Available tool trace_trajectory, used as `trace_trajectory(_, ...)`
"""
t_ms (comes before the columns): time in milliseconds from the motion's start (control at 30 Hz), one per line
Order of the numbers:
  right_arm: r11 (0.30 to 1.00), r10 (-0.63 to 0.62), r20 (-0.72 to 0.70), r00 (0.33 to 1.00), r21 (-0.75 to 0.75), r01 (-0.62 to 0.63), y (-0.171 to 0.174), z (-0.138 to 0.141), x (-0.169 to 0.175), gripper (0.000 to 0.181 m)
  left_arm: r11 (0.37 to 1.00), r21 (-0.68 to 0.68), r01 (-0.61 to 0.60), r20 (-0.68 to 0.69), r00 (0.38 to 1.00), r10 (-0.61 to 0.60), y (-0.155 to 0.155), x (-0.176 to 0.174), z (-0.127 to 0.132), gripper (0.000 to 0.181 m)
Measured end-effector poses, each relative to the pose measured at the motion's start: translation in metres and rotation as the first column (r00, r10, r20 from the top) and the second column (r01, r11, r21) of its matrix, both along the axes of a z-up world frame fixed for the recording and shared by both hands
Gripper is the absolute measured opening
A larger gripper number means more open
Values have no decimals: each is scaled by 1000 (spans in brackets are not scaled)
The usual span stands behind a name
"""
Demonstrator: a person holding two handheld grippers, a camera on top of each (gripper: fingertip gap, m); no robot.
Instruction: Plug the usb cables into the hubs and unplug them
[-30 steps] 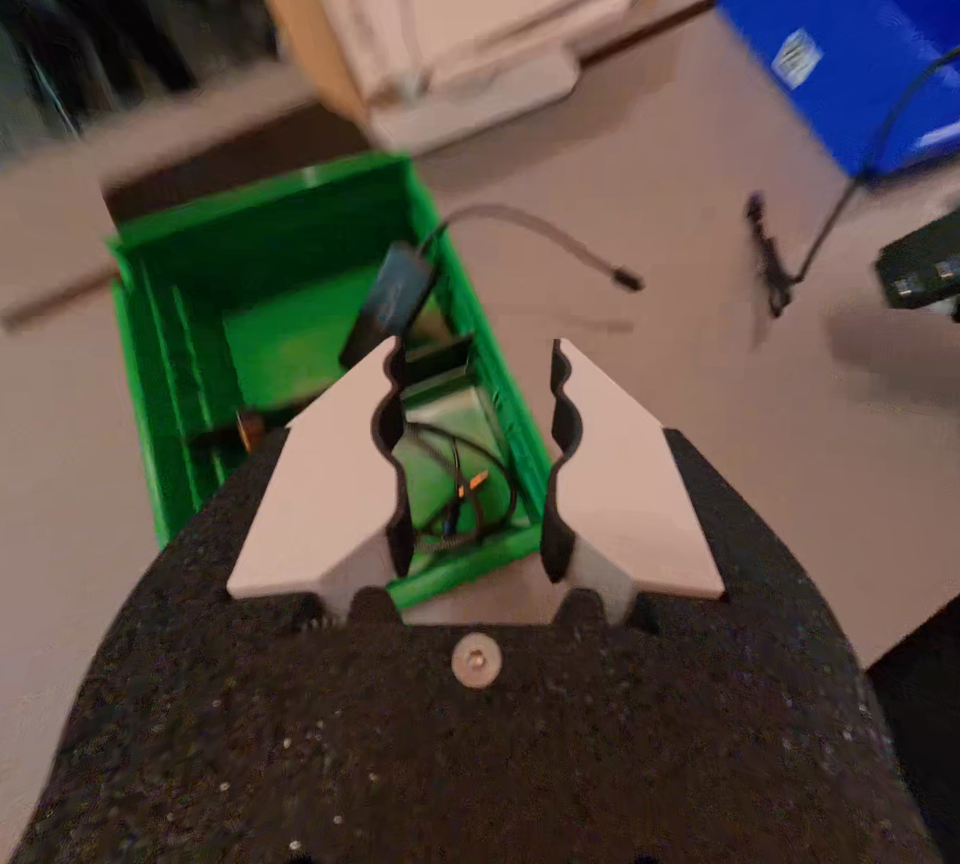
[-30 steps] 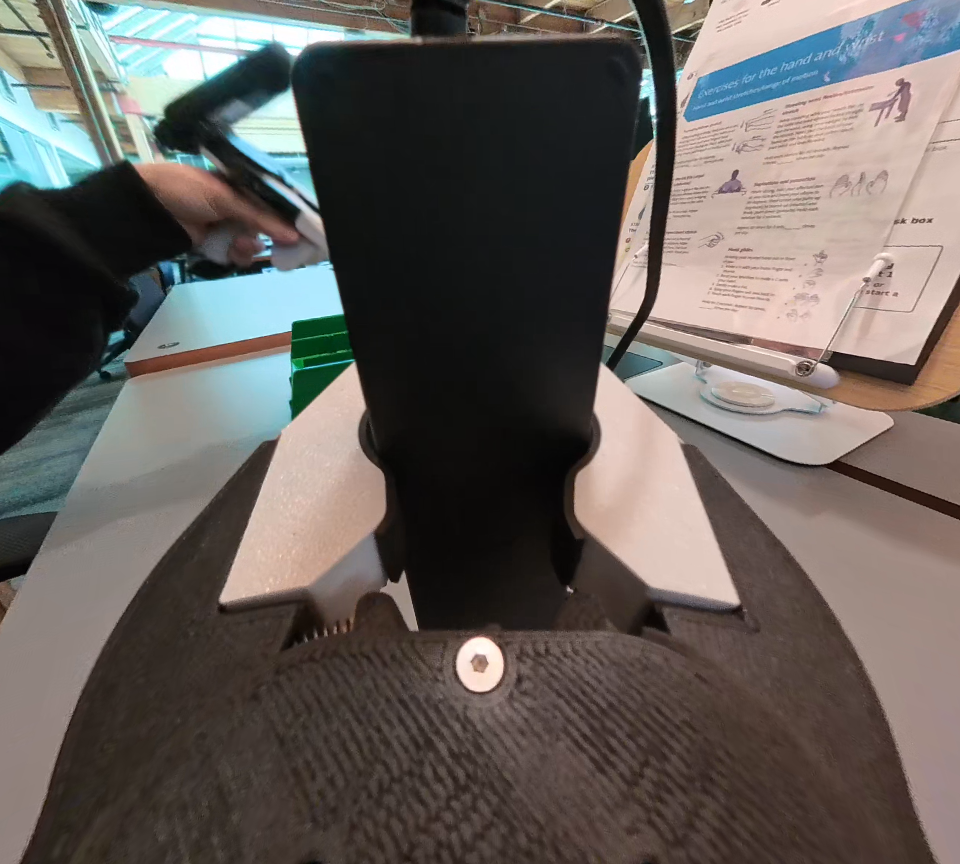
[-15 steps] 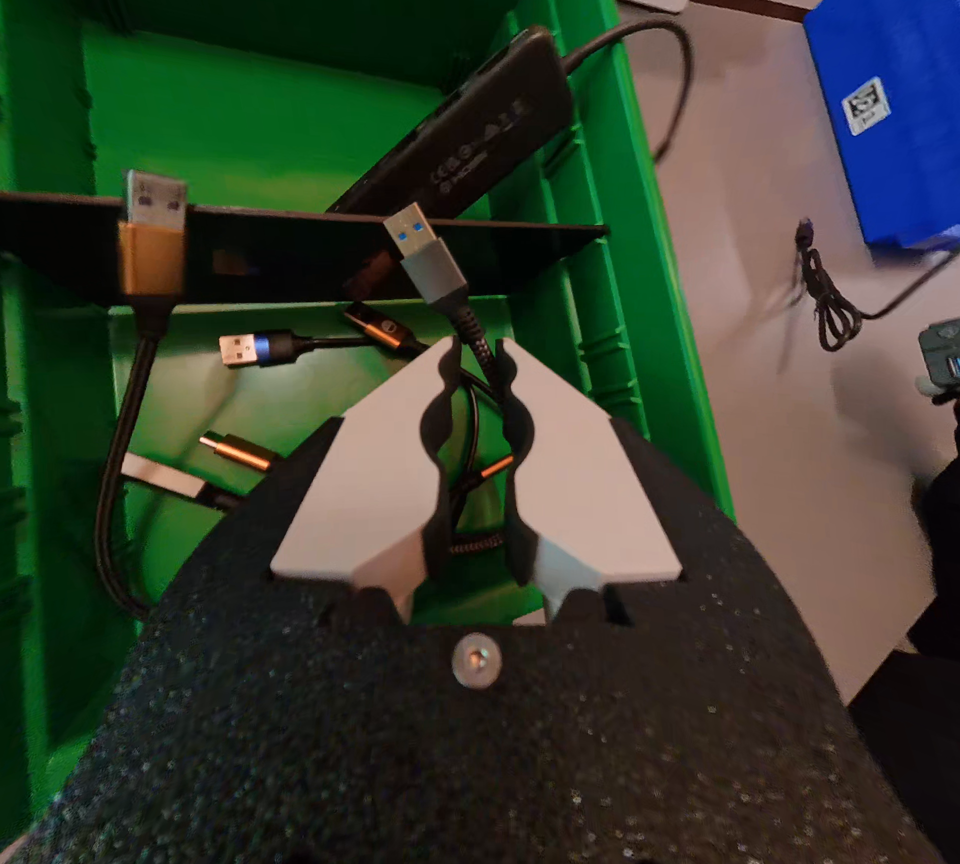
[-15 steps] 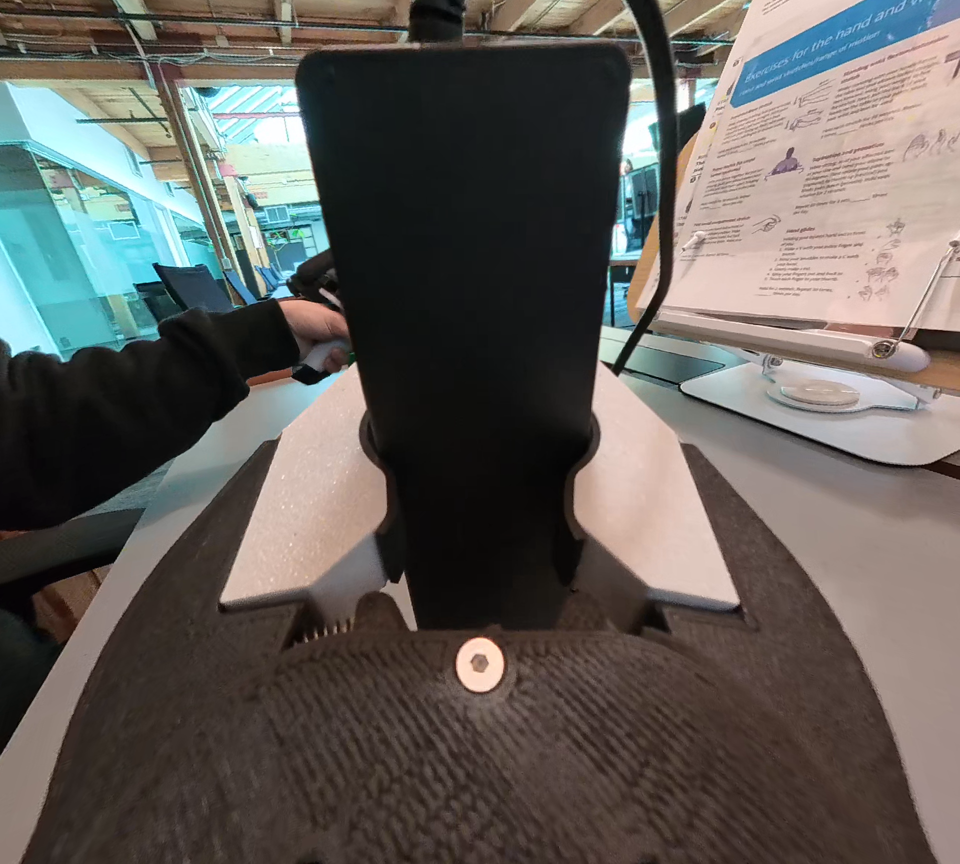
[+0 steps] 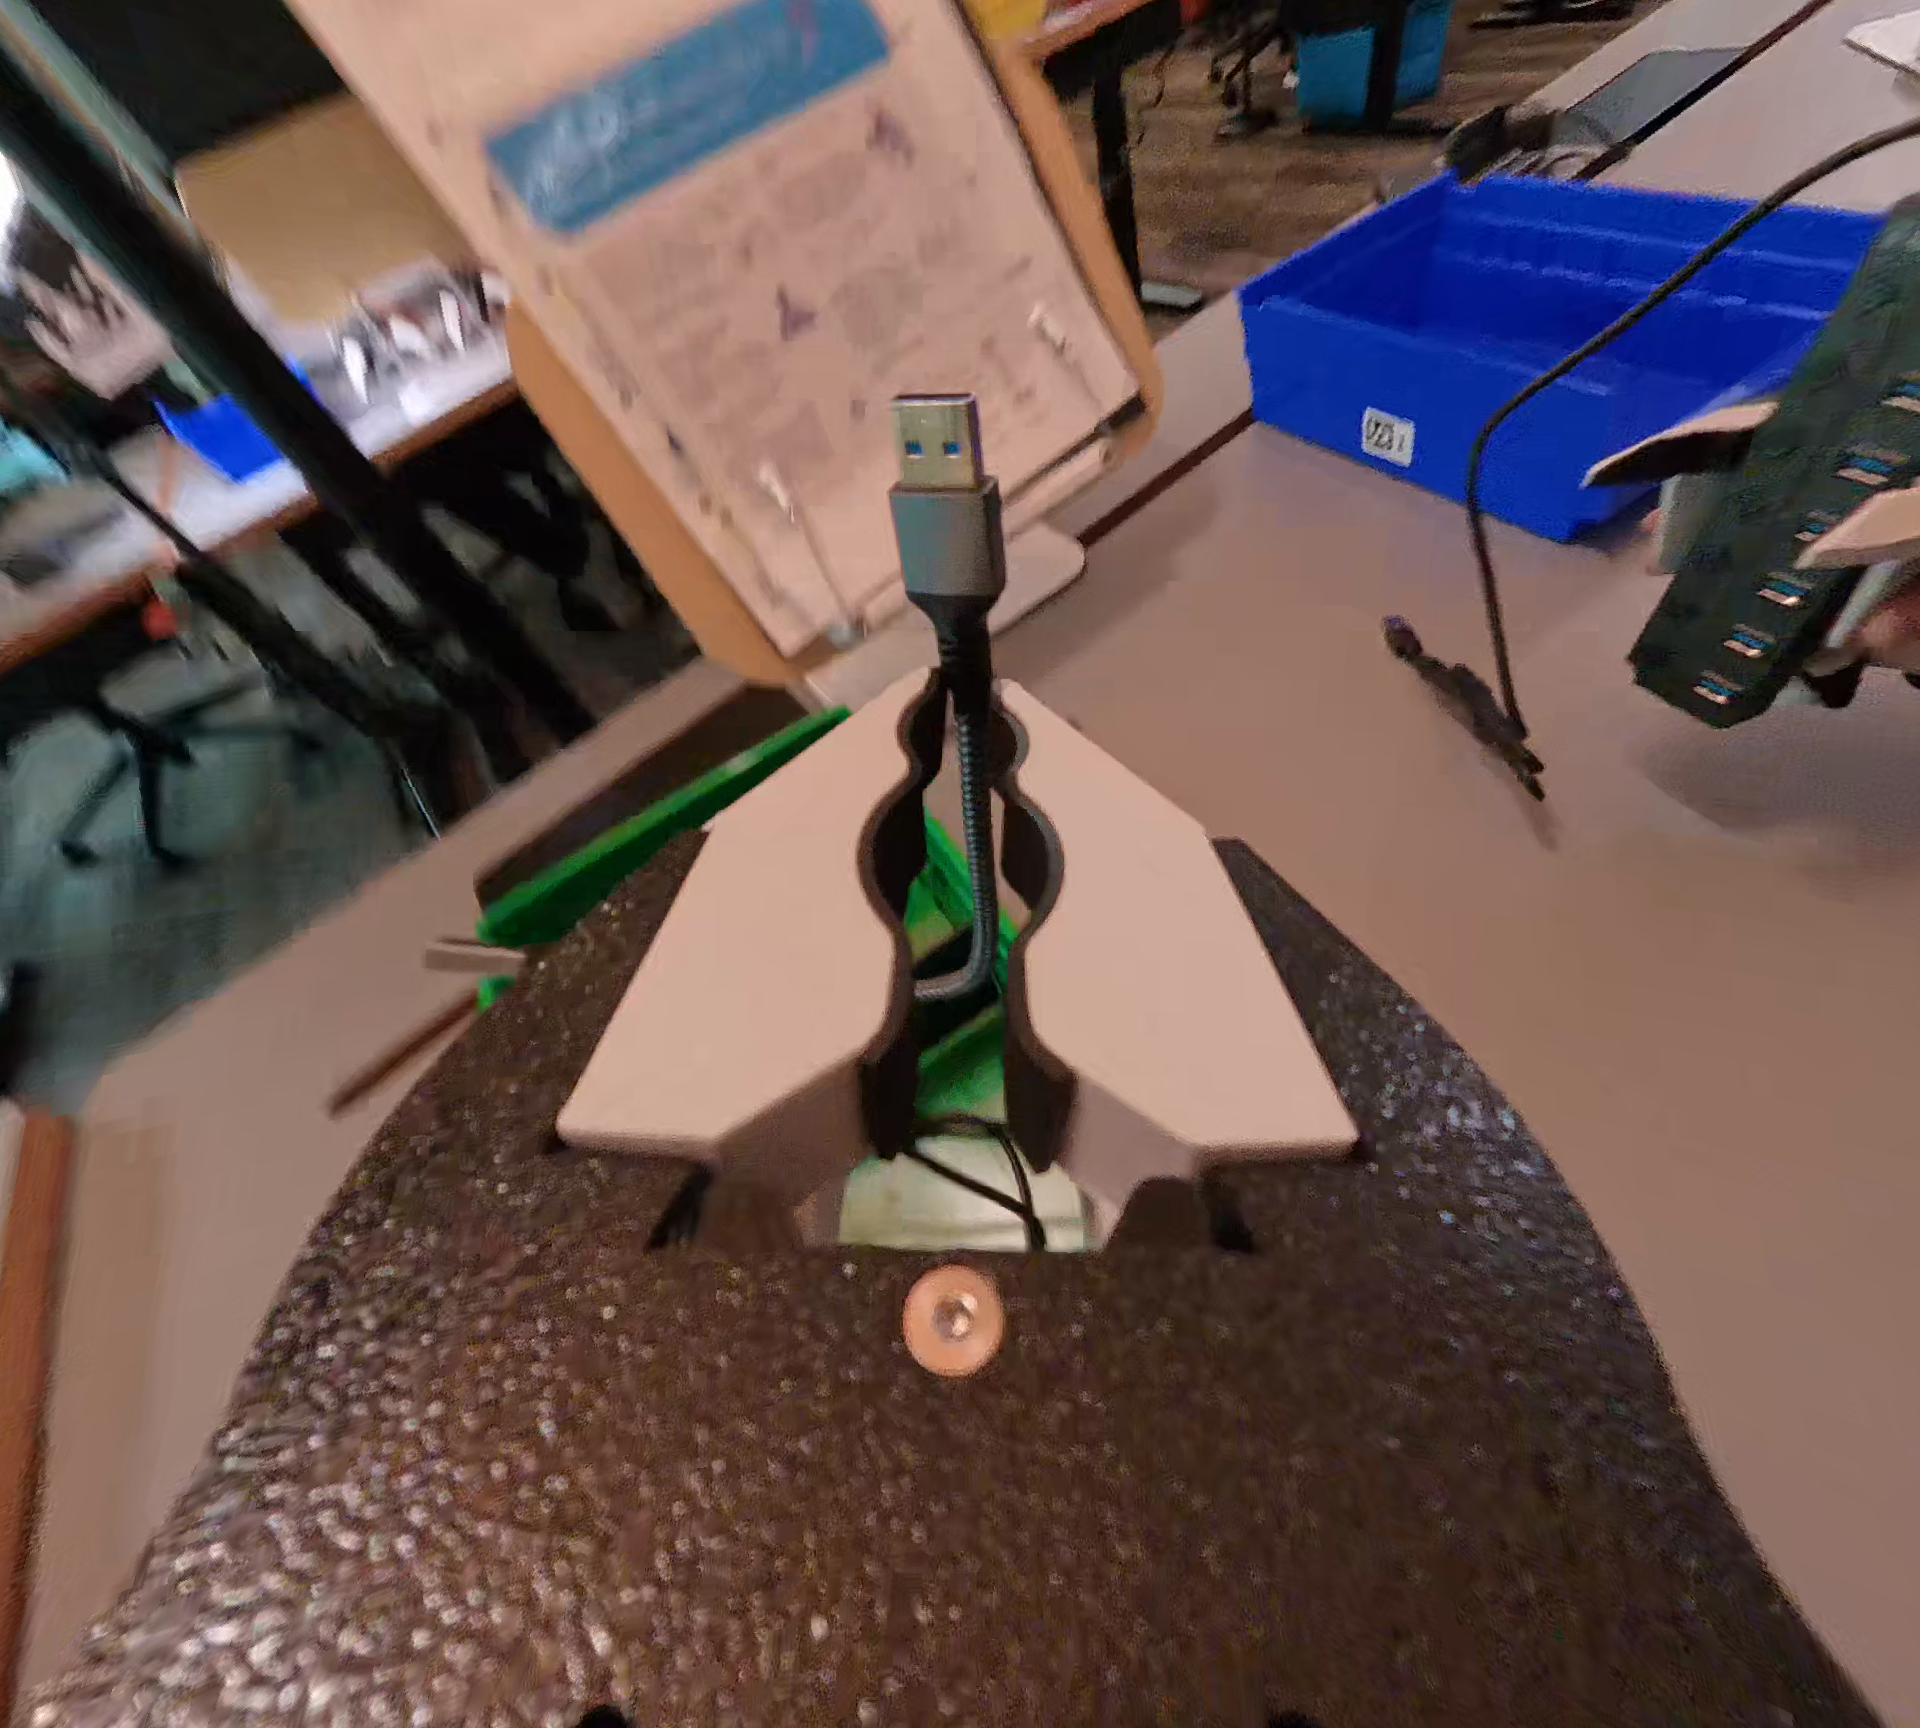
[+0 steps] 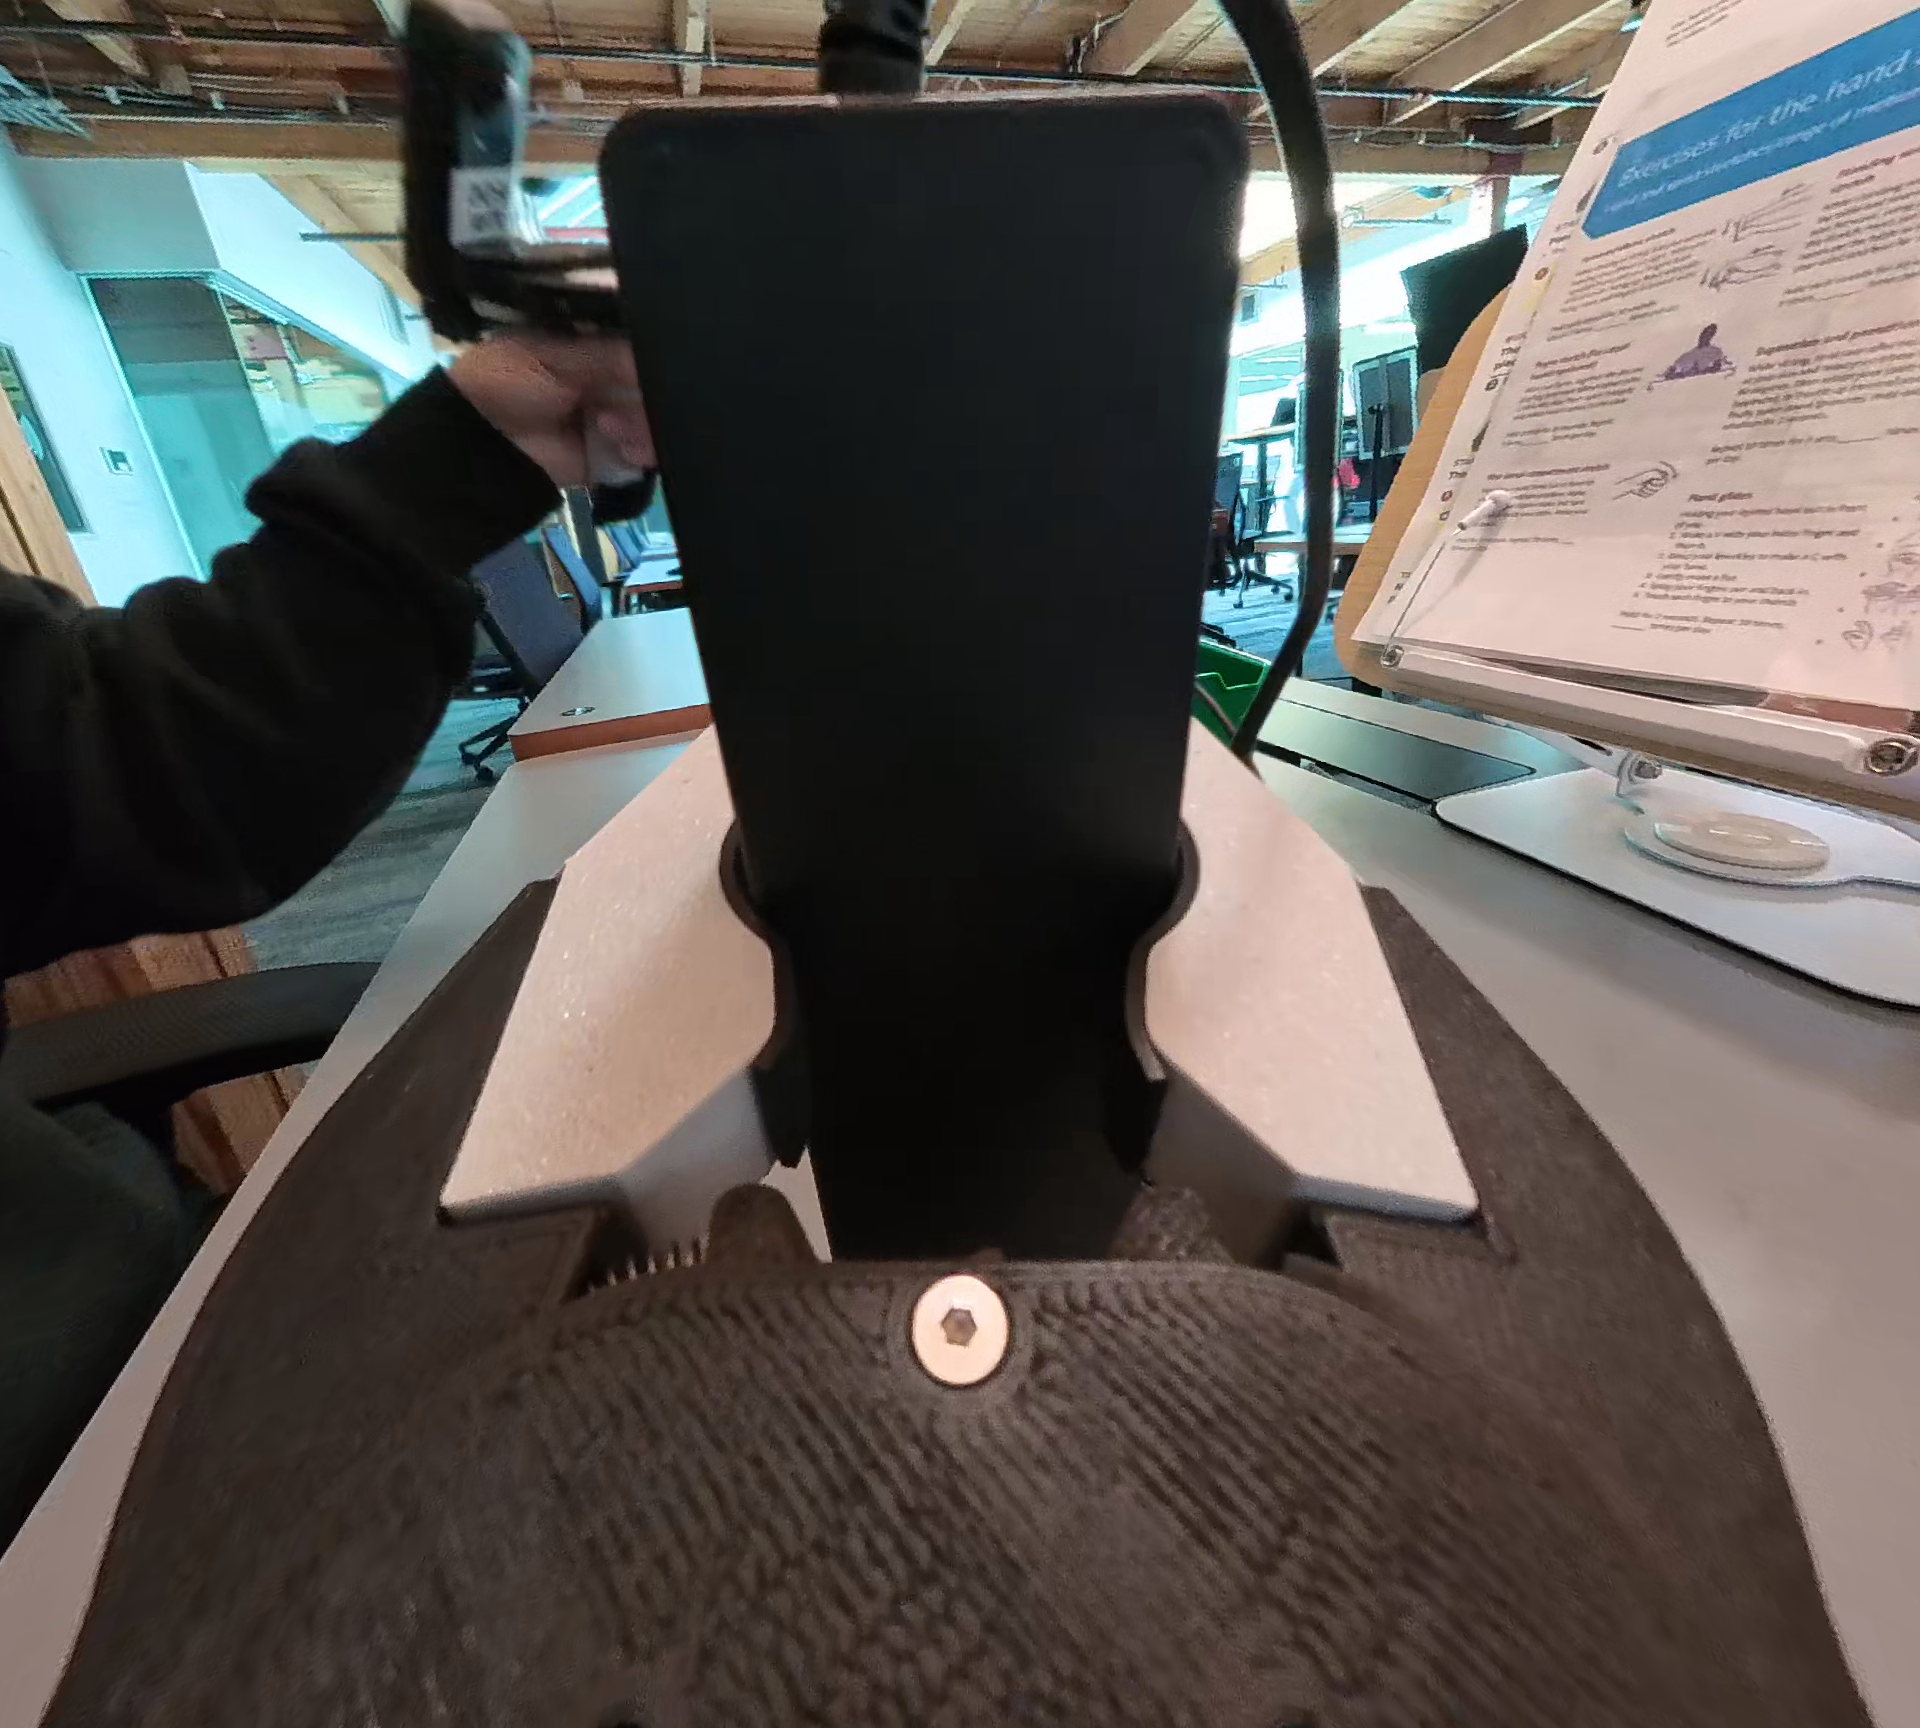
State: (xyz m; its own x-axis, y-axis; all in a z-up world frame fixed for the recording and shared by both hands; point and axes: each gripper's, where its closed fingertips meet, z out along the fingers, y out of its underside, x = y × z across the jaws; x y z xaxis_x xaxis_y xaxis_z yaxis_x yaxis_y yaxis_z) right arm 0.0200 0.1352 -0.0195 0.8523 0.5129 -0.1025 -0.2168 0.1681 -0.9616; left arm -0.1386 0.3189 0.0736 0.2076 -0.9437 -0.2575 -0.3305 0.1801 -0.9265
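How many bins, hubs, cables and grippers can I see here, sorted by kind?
Storage bins: 2, a blue bin and a green bin.
USB hubs: 1, the black hub.
USB cables: 2, the braided cable and the hub's own lead.
Grippers: 2, the left gripper and the right gripper.
Total: 7.

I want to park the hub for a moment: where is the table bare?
Bare table lies right of the left tongs, up to the loose black cable; more lies nearer, below the held hub. It is crowded by the green bin, the document stand and the blue bin.
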Motion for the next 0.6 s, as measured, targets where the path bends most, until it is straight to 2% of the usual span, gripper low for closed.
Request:
trace_trajectory(33, 1000, 0, -4, 1000, -2, 0, -1, 0, 1, 69, 998, 53, 25, 15, 1000, -26, -10, 3, 16, 4)
trace_trajectory(133, 1000, -2, -30, 1000, 8, 2, -5, 2, 6, 69, 981, 175, 81, -6, 997, -81, -35, 12, 46, 4)
trace_trajectory(200, 1000, 3, -42, 999, 17, -3, -7, 5, 8, 69, 972, 206, 115, -20, 993, -113, -49, 19, 57, 4)
trace_trajectory(300, 1000, -6, -31, 999, 29, 7, -9, 8, 9, 69, 963, 190, 191, -18, 981, -191, -71, 32, 65, 4)
trace_trajectory(400, 999, -21, -26, 999, 42, 23, -12, 10, 13, 68, 927, 43, 372, 66, 925, -374, -110, 48, 65, 4)
trace_trajectory(433, 998, -22, -33, 999, 54, 24, -14, 13, 15, 68, 887, -40, 460, 116, 884, -454, -127, 53, 63, 4)
trace_trajectory(500, 996, -11, -63, 998, 91, 16, -20, 21, 19, 68, 759, -213, 616, 222, 787, -576, -158, 62, 51, 4)
trace_trajectory(600, 988, 22, -117, 993, 156, -4, -32, 32, 26, 68, 485, -451, 749, 342, 647, -682, -195, 74, 11, 4)
